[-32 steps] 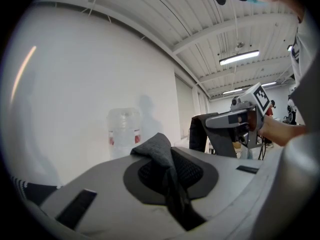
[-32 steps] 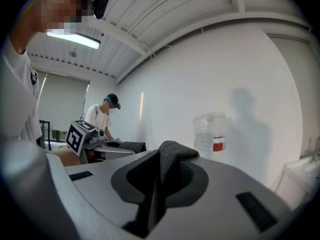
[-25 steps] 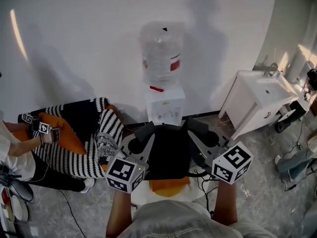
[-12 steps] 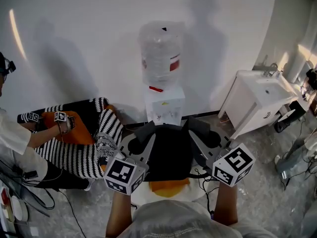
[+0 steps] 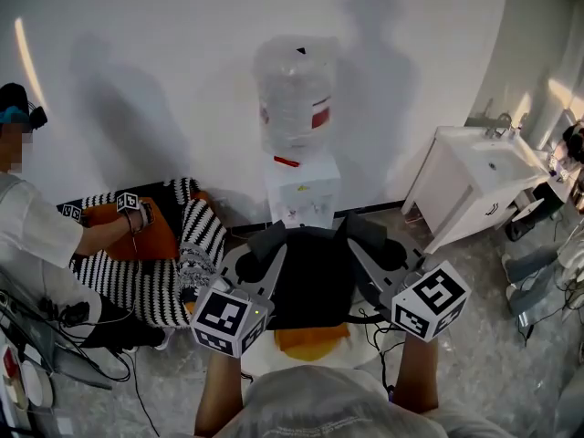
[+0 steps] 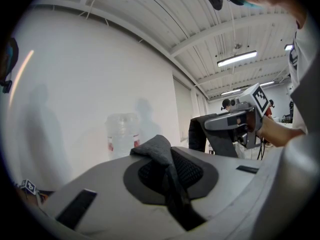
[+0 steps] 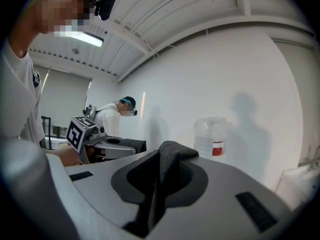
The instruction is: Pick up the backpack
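We hold the black backpack (image 5: 310, 286) by its straps, one in the left hand-held gripper (image 5: 265, 245), one in the right hand-held gripper (image 5: 361, 233), facing a water dispenser (image 5: 303, 194) between a striped armchair (image 5: 205, 235) and a sink cabinet (image 5: 465, 190).

**Tight squeeze at the wall, open floor at lower right**

The water dispenser (image 5: 301, 194) stands against the white wall (image 5: 137, 62) at centre frame, just beyond the black backpack (image 5: 310, 281). The backpack fills the gap between the left gripper (image 5: 267, 243) and the right gripper (image 5: 358, 234), both clamped on it. A striped armchair (image 5: 196, 235) and a second person (image 5: 36, 235) crowd the left side, with cables (image 5: 119, 372) trailing at lower left. A white sink cabinet (image 5: 474, 185) blocks the right edge, while bare grey floor (image 5: 511, 363) lies open across the lower right.
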Demonstrator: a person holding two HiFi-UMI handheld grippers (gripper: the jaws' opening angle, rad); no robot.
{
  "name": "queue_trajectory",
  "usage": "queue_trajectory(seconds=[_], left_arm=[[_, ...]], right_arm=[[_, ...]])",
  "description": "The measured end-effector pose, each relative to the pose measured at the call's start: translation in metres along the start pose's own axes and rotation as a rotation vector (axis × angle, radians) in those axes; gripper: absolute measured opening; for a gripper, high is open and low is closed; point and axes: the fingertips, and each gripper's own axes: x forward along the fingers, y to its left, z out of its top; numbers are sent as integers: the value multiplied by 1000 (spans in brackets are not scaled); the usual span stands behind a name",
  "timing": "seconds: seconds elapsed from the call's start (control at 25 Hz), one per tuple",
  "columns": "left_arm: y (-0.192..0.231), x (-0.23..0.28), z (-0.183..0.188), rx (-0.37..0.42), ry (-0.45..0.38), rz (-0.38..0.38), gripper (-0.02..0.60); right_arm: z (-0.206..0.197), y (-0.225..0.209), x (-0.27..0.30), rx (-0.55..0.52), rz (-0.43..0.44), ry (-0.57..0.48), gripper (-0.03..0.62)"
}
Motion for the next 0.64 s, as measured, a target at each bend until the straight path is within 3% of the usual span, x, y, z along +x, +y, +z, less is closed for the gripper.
queue_trajectory(seconds=[0.64], left_arm=[[6,0,-17,-29,25,16,55]], right_arm=[[-21,2,10,33,39,22,34]])
